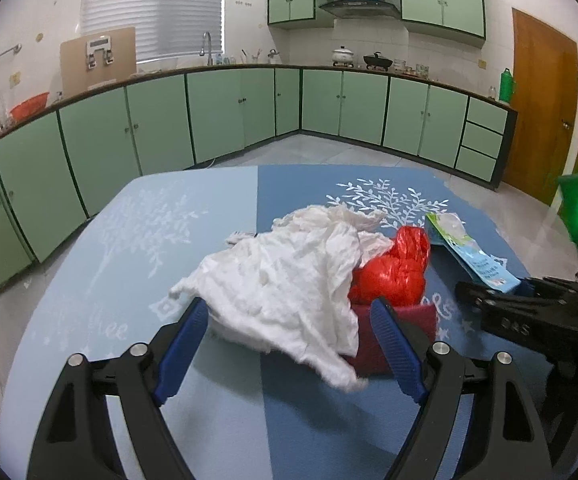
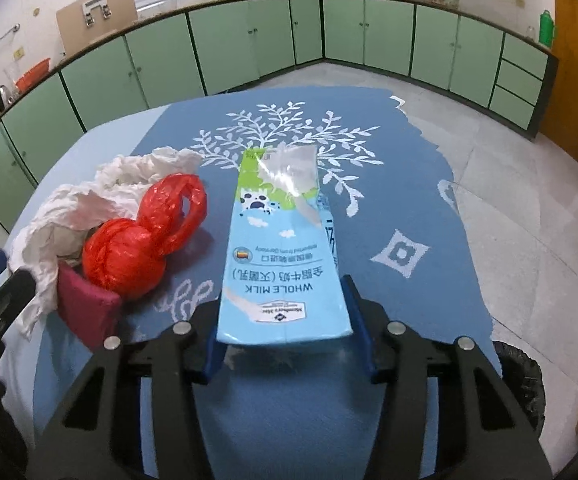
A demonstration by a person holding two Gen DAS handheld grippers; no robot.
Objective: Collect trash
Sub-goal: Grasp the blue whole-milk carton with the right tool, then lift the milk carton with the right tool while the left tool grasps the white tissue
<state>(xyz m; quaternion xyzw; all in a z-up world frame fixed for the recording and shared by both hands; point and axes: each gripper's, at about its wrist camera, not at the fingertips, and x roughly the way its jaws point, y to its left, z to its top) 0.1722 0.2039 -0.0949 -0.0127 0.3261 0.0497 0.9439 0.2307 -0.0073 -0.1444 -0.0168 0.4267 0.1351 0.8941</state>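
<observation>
Right gripper closing on carton, near end; left gripper spread over tissue.
Pads flank the carton's sides, contact not clear, so the right one should seat square before lifting. Carton lies flat, right of red bag. Tissue hides most of the maroon block; dark bin rim is cut off right.

The left tongs stand wide apart around crumpled white paper beside a red bag.

Both wrist views overlook one table
</observation>
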